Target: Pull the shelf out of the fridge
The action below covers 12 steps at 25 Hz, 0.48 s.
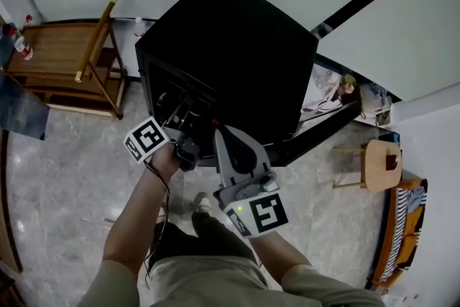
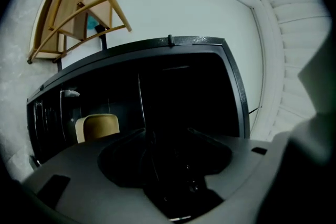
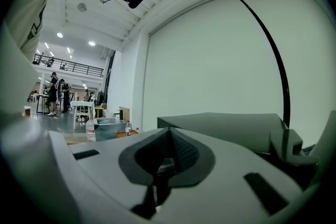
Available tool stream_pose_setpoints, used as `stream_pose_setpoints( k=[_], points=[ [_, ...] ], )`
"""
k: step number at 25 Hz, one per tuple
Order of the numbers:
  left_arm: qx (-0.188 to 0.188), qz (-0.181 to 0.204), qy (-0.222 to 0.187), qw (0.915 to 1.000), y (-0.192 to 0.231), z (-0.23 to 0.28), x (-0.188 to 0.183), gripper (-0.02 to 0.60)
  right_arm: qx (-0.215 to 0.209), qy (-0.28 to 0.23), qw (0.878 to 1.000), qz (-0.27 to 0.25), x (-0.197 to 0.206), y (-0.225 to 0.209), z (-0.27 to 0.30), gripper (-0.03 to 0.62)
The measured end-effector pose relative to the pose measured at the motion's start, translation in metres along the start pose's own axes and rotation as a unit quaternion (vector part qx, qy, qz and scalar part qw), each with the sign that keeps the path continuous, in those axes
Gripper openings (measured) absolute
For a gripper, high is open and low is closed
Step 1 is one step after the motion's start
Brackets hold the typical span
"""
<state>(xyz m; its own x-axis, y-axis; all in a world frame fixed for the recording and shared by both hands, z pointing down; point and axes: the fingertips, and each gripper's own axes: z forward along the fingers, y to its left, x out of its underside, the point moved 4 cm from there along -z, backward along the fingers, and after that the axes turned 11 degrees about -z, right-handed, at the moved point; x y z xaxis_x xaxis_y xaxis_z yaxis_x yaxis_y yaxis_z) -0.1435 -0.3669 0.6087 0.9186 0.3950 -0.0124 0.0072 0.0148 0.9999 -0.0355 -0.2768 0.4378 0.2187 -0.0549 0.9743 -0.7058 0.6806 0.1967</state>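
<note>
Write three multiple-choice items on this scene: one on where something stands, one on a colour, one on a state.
1. In the head view, relative to the fridge, the small wooden stool stands:
A) to its left
B) to its right
C) on top of it

2. The fridge's casing is:
A) white
B) black
C) red

3. The fridge door is:
A) open
B) shut
C) taken off

Answers:
1 B: the stool shows beyond the door, at the picture's right.
2 B: the fridge's top and sides are black.
3 A: the door is swung out to the right, with its inner racks showing.
</note>
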Motion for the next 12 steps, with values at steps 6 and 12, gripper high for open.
stream_pose_setpoints(
  k=[6,12],
  points=[
    [-0.012,-0.025,0.012,0.9996,0.027,0.024,0.004,0.224,0.02,-0.002,1.0,0.0,0.016,-0.004,-0.003,-0.005],
    [0.009,-0.042,0.028,0.9987,0.035,0.049,0.007,0.224,0.037,-0.005,0.999,-0.002,0.026,-0.006,-0.006,-0.005]
  ],
)
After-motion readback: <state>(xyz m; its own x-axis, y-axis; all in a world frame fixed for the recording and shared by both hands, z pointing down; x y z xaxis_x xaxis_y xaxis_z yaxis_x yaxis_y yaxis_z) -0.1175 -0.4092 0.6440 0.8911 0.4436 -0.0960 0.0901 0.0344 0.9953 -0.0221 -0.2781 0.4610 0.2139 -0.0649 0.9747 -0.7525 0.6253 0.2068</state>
